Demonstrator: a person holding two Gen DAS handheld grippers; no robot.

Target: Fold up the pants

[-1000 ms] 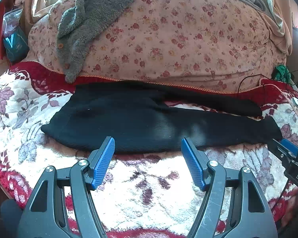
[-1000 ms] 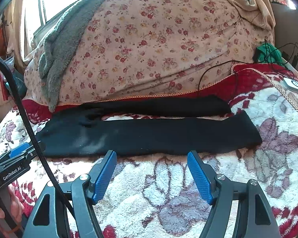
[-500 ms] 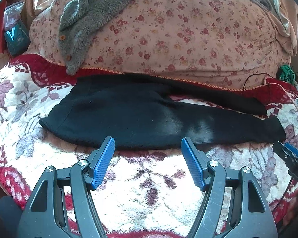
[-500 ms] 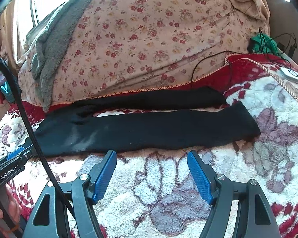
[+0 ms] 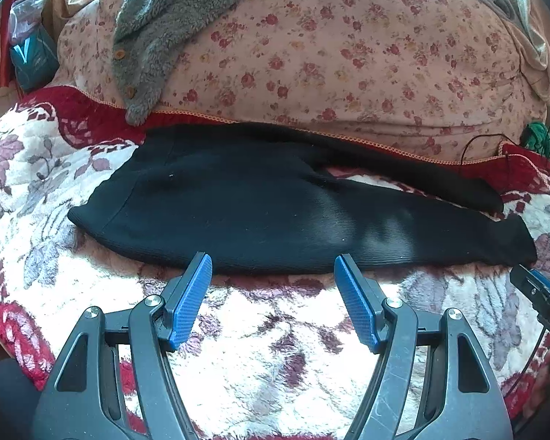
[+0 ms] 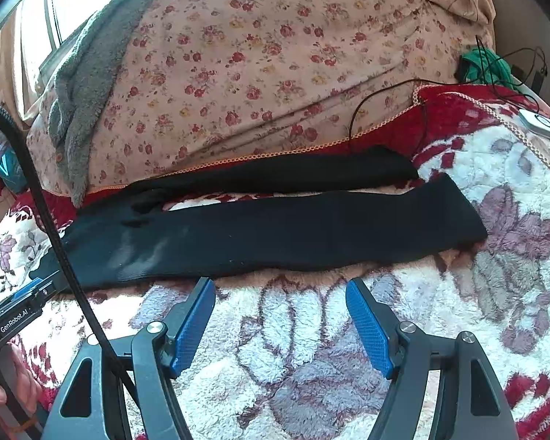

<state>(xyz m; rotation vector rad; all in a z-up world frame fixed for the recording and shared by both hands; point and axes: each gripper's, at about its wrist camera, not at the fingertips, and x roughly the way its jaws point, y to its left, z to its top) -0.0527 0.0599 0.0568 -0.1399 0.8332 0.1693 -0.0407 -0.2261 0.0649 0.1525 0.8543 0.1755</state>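
While pants (image 5: 260, 216) waist end is cut off in right view, both grippers (image 5: 273, 269) (image 6: 280, 293) released, w/ nothing between

So the pants (image 5: 260, 216) are plain black, no print at all. They're on a fuzzy blanket (image 5: 260, 333) that's white with mauve-grey flowers and a deep red border. Behind, across the top of the frame, a pale pink quilt (image 5: 348, 55) with small red roses and an orange stitched edge. Grey fleece garment (image 5: 165, 25) upper left, with tan buttons. Both tongs (image 5: 273, 275) (image 6: 280, 299) are dark grey with bright blue pads.
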